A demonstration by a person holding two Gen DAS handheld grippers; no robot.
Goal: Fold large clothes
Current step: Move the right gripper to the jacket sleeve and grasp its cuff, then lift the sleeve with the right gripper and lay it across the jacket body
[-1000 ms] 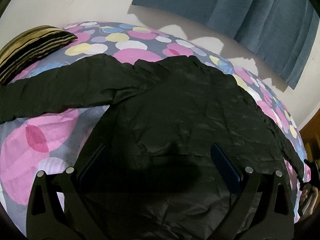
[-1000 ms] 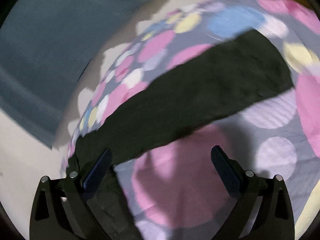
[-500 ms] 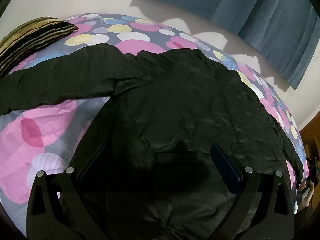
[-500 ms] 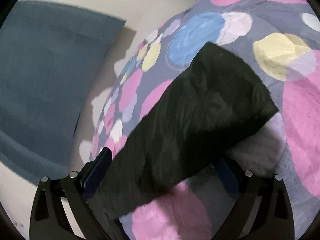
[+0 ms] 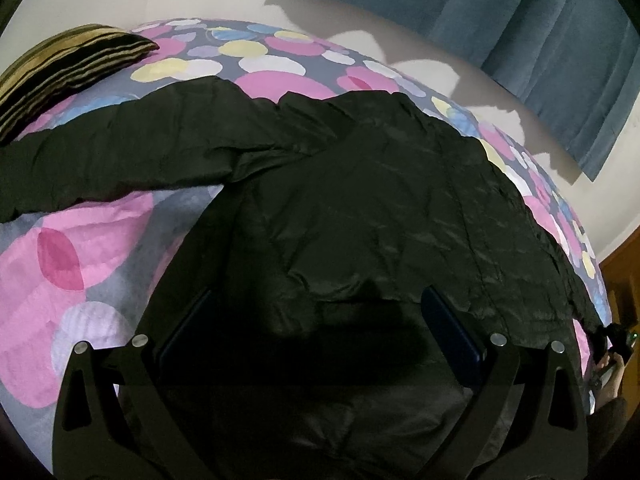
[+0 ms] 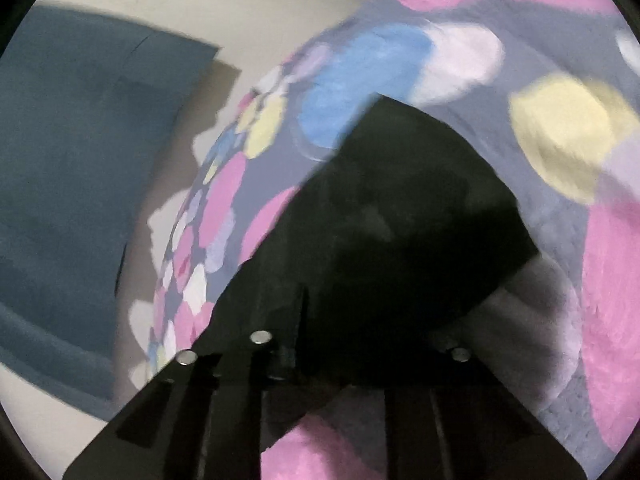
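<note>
A large black jacket (image 5: 360,208) lies spread flat on the bed, one sleeve (image 5: 120,148) stretched to the left. My left gripper (image 5: 316,320) is open, its fingers wide apart above the jacket's lower body. In the right wrist view the other black sleeve (image 6: 400,216) lies across the bedsheet. My right gripper (image 6: 304,320) has its jaws drawn together on the sleeve's cloth near its end; the fingertips are dark against the fabric and hard to make out. The right gripper and the hand that holds it show small at the left wrist view's far right edge (image 5: 612,344).
The bed has a grey sheet (image 5: 80,248) with pink, yellow, blue and white circles. A striped brown pillow (image 5: 68,68) lies at the far left. A blue curtain (image 5: 520,28) hangs on the white wall behind. Wooden furniture (image 5: 624,280) stands at the right.
My right gripper moved in over the sleeve end and its jaws went from wide open to closed on the cloth. My left gripper stayed open and barely shifted.
</note>
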